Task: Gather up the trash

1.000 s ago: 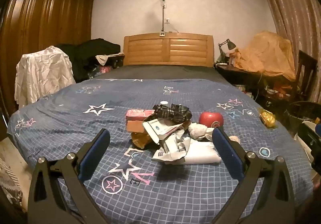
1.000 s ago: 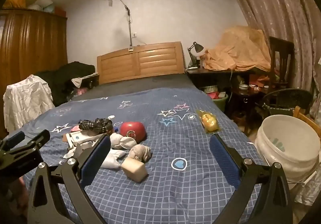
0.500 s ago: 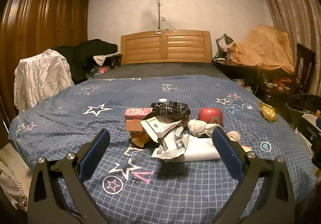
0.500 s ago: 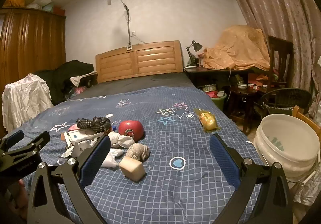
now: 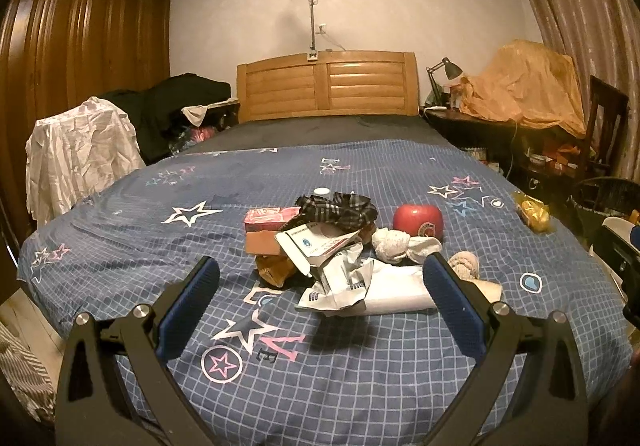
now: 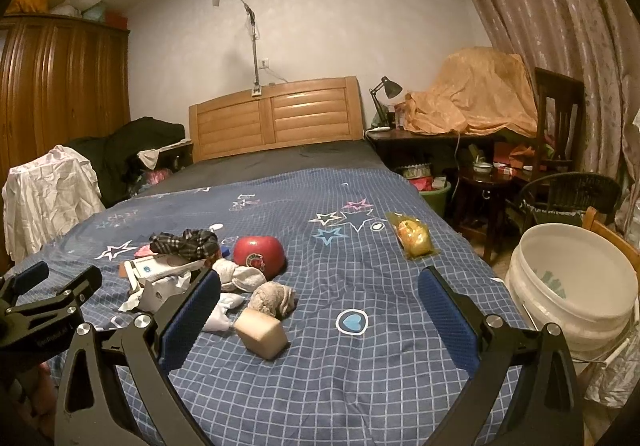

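while both tools hover over the bed (image 5: 360, 386), the left gripper (image 5: 320, 298) and right gripper (image 6: 320, 304) are spread wide, grasping nothing. crumpled paper (image 5: 344, 278) lies near, a white bucket (image 6: 576, 294) right.

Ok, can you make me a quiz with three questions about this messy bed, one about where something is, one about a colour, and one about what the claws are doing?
1. Where is the white bucket?
A. on the bed
B. on the floor beside the bed
C. on the headboard

2. What colour is the round tin by the trash pile?
A. red
B. green
C. black

3. How are the two claws?
A. both shut on trash
B. one open, one shut
C. both open and empty

Answers:
1 B, the bucket stands off the bed's right edge, lower than the blanket.
2 A, the tin is red with a small label.
3 C, the left claw and the right claw each show wide-apart blue pads with nothing between them.
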Motion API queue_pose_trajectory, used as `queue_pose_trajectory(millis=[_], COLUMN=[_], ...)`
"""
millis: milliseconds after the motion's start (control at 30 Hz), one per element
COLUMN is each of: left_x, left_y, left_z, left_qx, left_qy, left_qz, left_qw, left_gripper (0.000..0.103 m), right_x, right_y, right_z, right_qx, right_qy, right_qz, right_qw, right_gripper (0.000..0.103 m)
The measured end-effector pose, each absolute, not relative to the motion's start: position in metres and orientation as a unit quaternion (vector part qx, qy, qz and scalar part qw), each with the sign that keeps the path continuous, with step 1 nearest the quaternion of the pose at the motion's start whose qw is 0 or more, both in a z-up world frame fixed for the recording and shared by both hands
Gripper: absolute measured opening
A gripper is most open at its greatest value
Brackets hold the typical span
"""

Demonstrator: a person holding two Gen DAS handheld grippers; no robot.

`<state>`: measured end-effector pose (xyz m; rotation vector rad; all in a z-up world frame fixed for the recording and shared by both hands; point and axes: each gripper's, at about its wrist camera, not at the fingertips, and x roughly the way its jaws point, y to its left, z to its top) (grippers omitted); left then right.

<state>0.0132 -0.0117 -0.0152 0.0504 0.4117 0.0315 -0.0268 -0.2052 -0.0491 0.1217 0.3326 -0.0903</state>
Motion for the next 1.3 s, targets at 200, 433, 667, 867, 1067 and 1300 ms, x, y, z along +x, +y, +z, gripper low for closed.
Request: queue_pose_trajectory(millis=[200, 433, 667, 867, 1067, 1300], left_x=[0.0146, 0.017, 0.0186, 0.0186, 0.0186, 0.0204], left_y=[-0.0123, -0.0137, -0.0153, -0.0151, -0.0135, -0.0129], left_z=[-0.0157, -0.018, -0.0179, -0.018, -0.0195, -0.0207], left_qx=[0.028, 0.036, 0.042, 0.041, 0.041, 0.042], left_qy=[0.209, 0.22, 0.227, 0.226, 0.23, 0.235], left_qz=[0.014, 0.01, 0.012, 0.012, 0.013, 0.015], left_qw=[0.977, 0.975, 0.973, 0.973, 0.972, 0.971], left_gripper=[0.098, 0.098, 0.098, 0.098, 0.098, 0.098], right_x=[-0.0238, -0.0224, -0.0215, -0.0214, -0.0213, -0.0189], right_y=[-0.2049, -0.2044, -0.2036, -0.2036, -0.2033, -0.2029], right_z=[-0.0515, -0.052, -0.0529, -0.0527, -0.0533, -0.0545], right_qx=[0.06, 0.06, 0.06, 0.06, 0.06, 0.059], right_qy=[0.171, 0.173, 0.175, 0.175, 0.176, 0.181], right_qz=[-0.046, -0.046, -0.047, -0.046, -0.047, -0.047], right_qw=[0.982, 0.982, 0.982, 0.982, 0.981, 0.981], right_gripper=[0.098, 0.098, 0.098, 0.098, 0.098, 0.098])
